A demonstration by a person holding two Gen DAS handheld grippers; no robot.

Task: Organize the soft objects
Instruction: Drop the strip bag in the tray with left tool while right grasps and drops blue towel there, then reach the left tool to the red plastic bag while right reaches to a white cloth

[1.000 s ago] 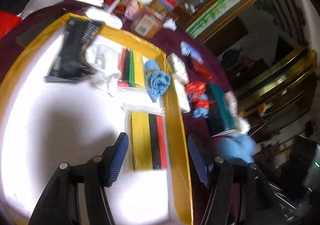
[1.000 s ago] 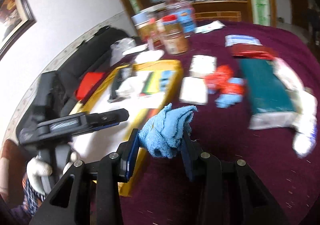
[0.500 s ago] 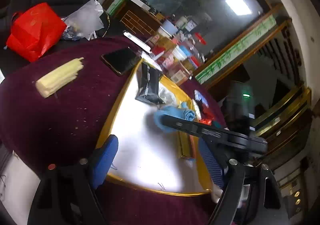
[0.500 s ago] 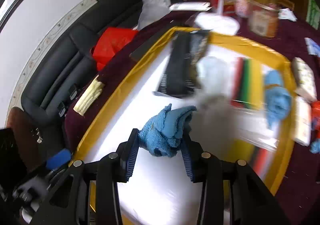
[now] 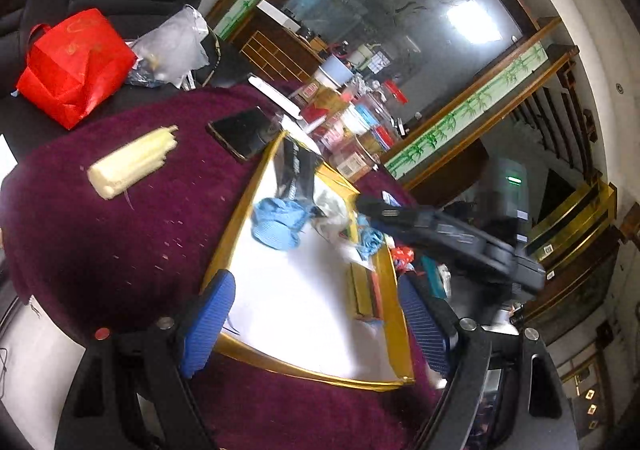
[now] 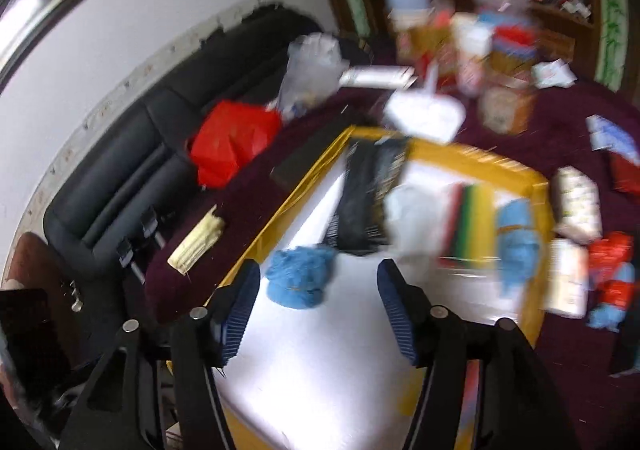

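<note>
Blue-padded right gripper, jaws opening

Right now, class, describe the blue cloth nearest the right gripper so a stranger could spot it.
Find the gold-framed white board on the maroon table. The crumpled blue cloth lies near its left edge, by the black packet; the other blue cloth is rolled, at the right edge.

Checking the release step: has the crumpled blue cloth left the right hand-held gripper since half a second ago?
Yes. The blue cloth now lies on the yellow-rimmed board, ahead of the opening right hand-held gripper, nothing between its jaws.
</note>
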